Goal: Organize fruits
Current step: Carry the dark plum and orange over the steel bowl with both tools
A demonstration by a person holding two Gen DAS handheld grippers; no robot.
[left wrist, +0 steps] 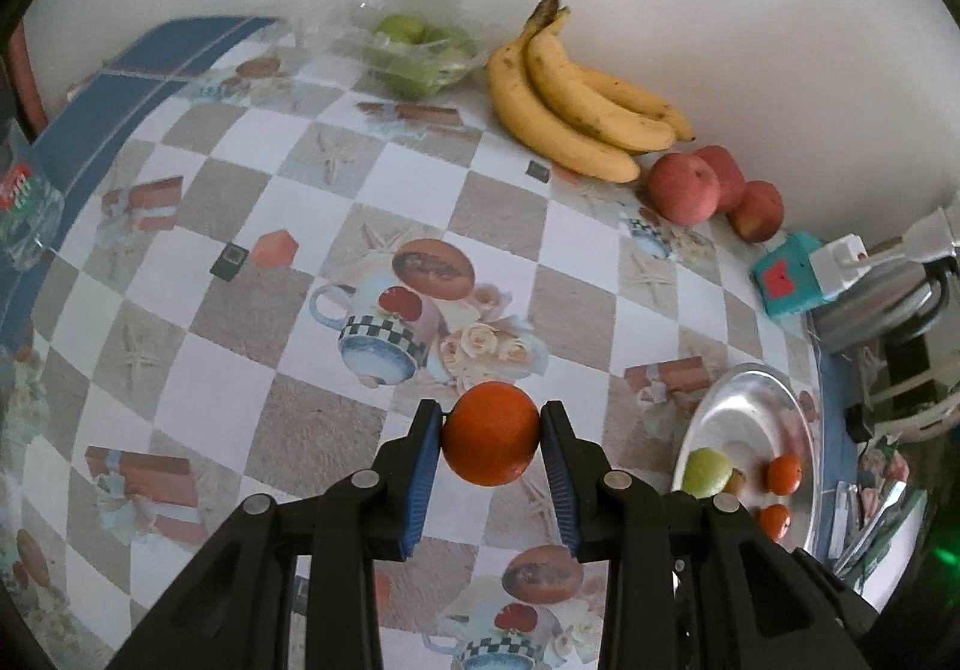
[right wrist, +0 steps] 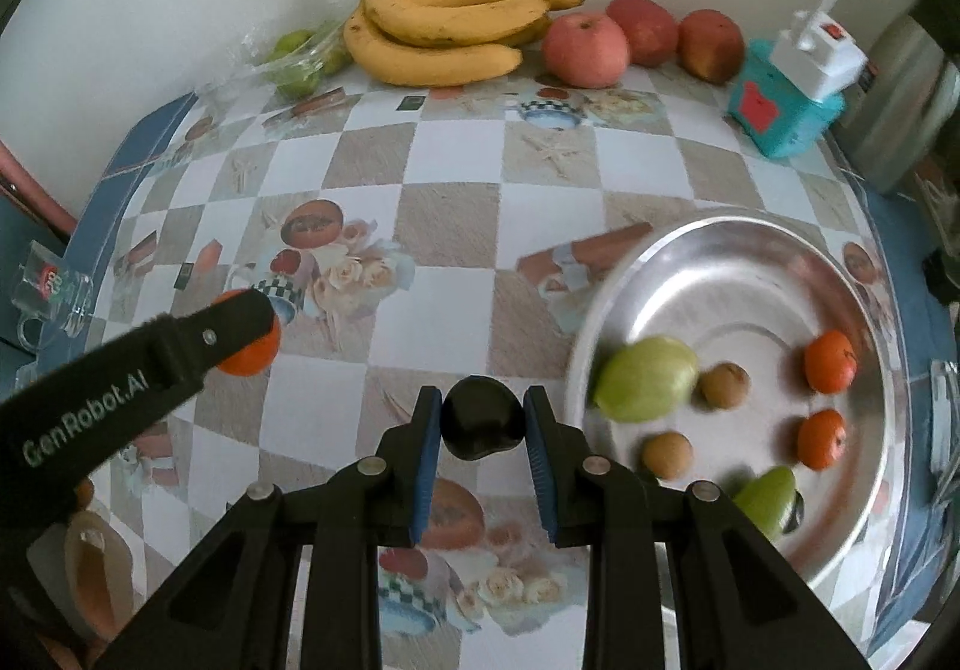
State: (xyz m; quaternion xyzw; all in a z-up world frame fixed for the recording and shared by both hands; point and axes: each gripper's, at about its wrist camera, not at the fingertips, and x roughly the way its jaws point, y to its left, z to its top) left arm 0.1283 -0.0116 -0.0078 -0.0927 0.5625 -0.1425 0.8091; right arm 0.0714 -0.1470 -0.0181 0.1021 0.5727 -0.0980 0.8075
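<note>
My left gripper point(left wrist: 491, 433) is shut on an orange point(left wrist: 491, 433) above the patterned tablecloth; it also shows in the right wrist view point(right wrist: 252, 352) at the left. My right gripper point(right wrist: 482, 418) is shut on a dark, near-black fruit point(right wrist: 480, 418), just left of the metal plate point(right wrist: 744, 244). The plate holds two green fruits point(right wrist: 648, 379), two small oranges point(right wrist: 830, 361) and two small brown fruits point(right wrist: 725, 384). The plate also shows in the left wrist view point(left wrist: 744, 400) at the lower right.
Along the back wall lie a bunch of bananas point(right wrist: 450, 25), three red apples point(right wrist: 585, 49) and green fruits in a clear bag point(right wrist: 300, 58). A teal box with a white plug point(right wrist: 786, 100) stands at the back right. A glass mug point(right wrist: 48, 286) sits at the left edge.
</note>
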